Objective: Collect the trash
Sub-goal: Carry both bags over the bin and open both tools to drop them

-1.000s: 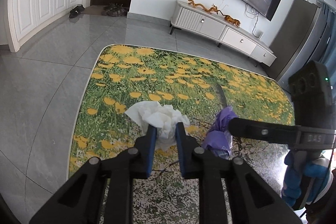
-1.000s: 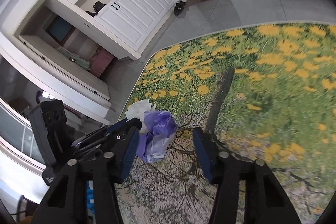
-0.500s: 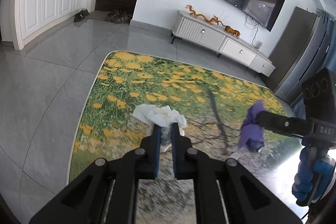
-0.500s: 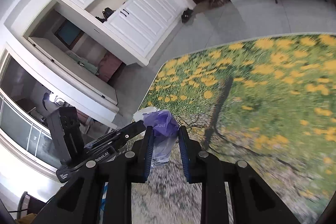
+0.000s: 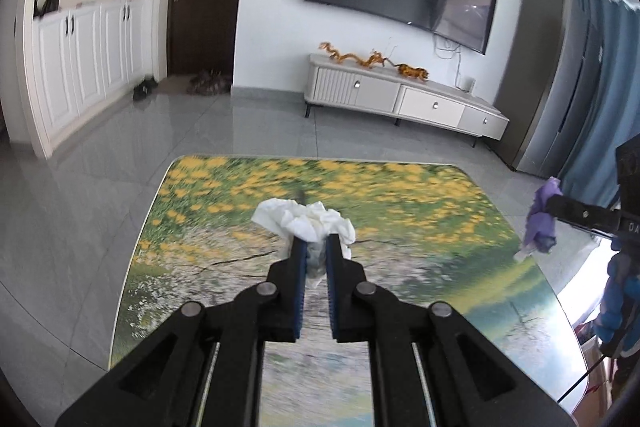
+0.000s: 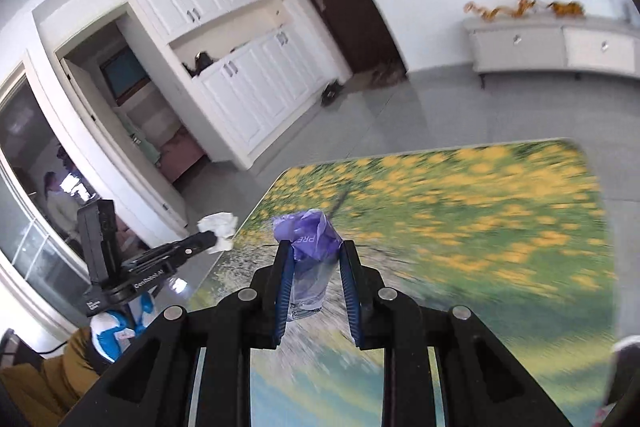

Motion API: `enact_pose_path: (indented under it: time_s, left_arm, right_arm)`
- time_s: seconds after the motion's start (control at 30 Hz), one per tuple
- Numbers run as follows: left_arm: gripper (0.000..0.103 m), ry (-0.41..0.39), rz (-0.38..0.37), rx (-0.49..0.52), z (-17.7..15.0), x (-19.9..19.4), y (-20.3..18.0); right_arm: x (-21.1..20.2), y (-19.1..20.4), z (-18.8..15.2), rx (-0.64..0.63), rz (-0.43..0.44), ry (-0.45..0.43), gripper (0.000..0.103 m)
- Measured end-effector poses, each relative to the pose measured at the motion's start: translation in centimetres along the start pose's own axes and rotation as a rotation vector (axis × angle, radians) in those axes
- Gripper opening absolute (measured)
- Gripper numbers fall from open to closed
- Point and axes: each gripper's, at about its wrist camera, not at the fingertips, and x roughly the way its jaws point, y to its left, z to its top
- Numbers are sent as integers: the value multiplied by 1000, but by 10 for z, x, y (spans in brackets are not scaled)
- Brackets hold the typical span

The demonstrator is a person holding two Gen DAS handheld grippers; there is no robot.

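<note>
Both grippers hold trash above the flowered mat.

The left gripper [image 5: 316, 251] is clamped on a crumpled white tissue [image 5: 306, 221], soft and lumpy, which bulges over the blue ribbed pads [image 5: 301, 267]. The right gripper [image 6: 313, 263] grasps a purple plastic bag [image 6: 308, 233], thin and crinkled, its clear lower part hanging between the fingers. Both pieces are lifted clear of the mat [image 5: 400, 211], a flat rounded rectangle printed with yellow blossoms on green. Around it lies glossy grey tile floor [image 5: 80, 195]. A long white cabinet [image 5: 404, 101] stands against the far wall.
</note>
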Motion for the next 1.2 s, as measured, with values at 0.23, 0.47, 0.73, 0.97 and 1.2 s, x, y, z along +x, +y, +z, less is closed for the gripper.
enact_pose_path:
  time_s: [0.23, 0.47, 0.73, 0.97, 1.2]
  left_arm:
    - [8, -55, 44, 104, -1, -23, -74]
    - [9, -77, 80, 230, -4, -26, -134]
    - [9, -86, 48, 332, -3, -15, -195]
    - [9, -62, -15, 449, -13, 8, -259]
    - [9, 27, -150, 522, -30, 44, -330]
  right_arm:
    - [-84, -27, -26, 47, -74, -101, 22]
    - [-124, -67, -54, 155, -106, -170, 22]
    - [-156, -104, -79, 233, -164, -220, 22]
    - [-181, -137, -103, 296, -235, -258, 22]
    - [-209, -173, -128, 359, -364, -269, 22]
